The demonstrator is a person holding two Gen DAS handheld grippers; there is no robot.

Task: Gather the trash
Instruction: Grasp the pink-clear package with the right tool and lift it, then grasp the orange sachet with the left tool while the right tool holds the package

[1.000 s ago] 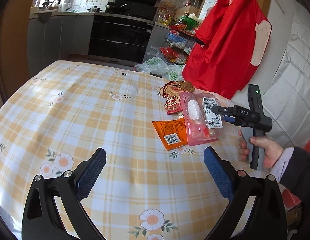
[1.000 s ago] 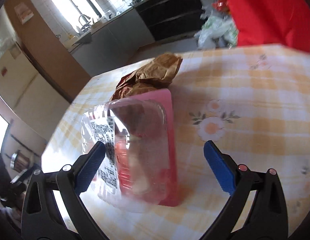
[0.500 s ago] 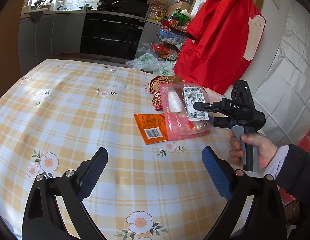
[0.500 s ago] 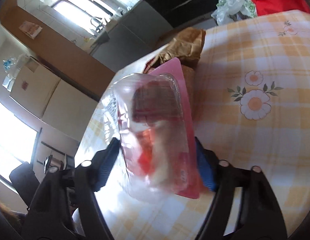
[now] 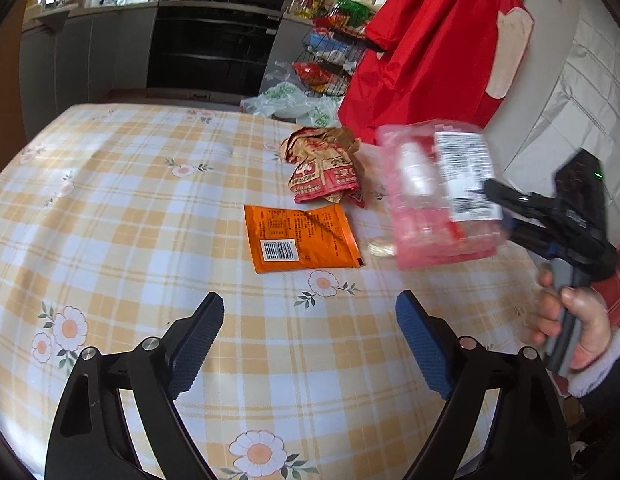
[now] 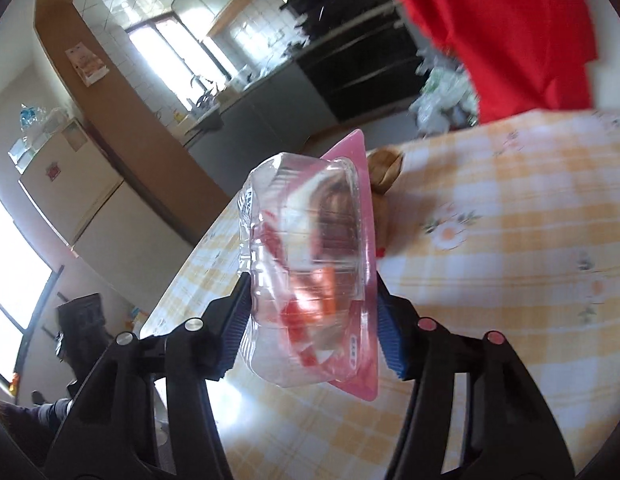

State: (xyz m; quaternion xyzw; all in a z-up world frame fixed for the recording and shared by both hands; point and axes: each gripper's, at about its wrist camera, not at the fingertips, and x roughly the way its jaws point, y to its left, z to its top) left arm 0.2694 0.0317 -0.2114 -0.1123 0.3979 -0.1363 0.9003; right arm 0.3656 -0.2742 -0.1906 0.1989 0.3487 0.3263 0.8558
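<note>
- Our right gripper (image 6: 312,330) is clamped on a clear plastic tray with a pink backing (image 6: 310,276); one blue pad (image 6: 233,334) presses the clear side, the other the pink side
- From the left wrist view the same tray (image 5: 442,192) is in the air above the right part of the table (image 5: 129,208), blurred, white printed label facing up; the right gripper (image 5: 506,208) grips its right end, with our right hand (image 5: 570,328) on the grey handle
- We cannot tell what is inside the tray beyond red and white pieces
- Our left gripper (image 5: 310,344) hangs over the near side of the table, jaws spread wide, nothing between the blue pads (image 5: 197,344)
- An orange sachet (image 5: 303,238) lies flat on the checked cloth, barcode up, between the left gripper and the far rubbish
- A crumpled brown and red wrapper (image 5: 324,168) rests on the table just beyond the sachet, apart from it; from the right wrist view only a brown bit of it (image 6: 386,170) shows behind the tray
- A red cloth (image 5: 430,48) hangs at the far right edge of the table
- White and green plastic bags (image 5: 289,104) lie on the floor behind the table, in front of a wire rack (image 5: 330,48)
</note>
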